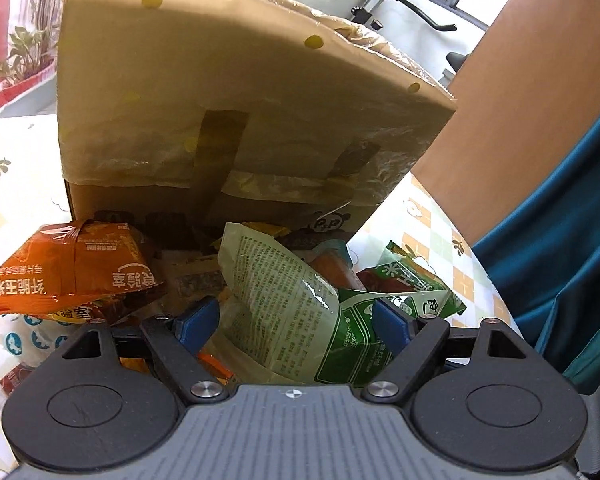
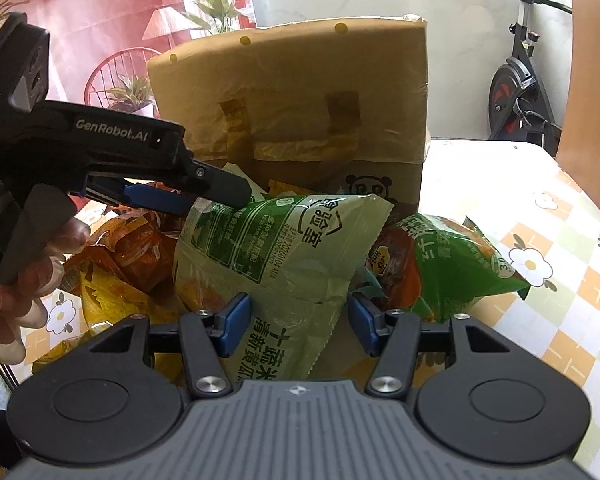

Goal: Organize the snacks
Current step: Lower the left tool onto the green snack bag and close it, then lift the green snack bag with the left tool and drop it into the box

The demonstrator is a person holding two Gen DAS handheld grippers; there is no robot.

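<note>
A pale green snack bag (image 2: 288,248) stands up from the pile of snacks in front of a tall cardboard box (image 2: 300,92). My right gripper (image 2: 300,326) is shut on the bag's lower end, with its blue pads against both sides. My left gripper (image 2: 216,202) comes in from the left and is open, its fingers around the bag's upper corner. In the left wrist view the same bag (image 1: 284,300) lies between the wide-spread pads of the left gripper (image 1: 296,322), with a gap on the left side.
An orange bag (image 1: 60,276), a dark green bag (image 2: 452,264) and yellow bags (image 2: 108,300) crowd around the held bag. A flower-print tablecloth (image 2: 540,320) covers the table. A hand (image 2: 16,292) holds the left gripper. An exercise bike (image 2: 516,80) stands behind.
</note>
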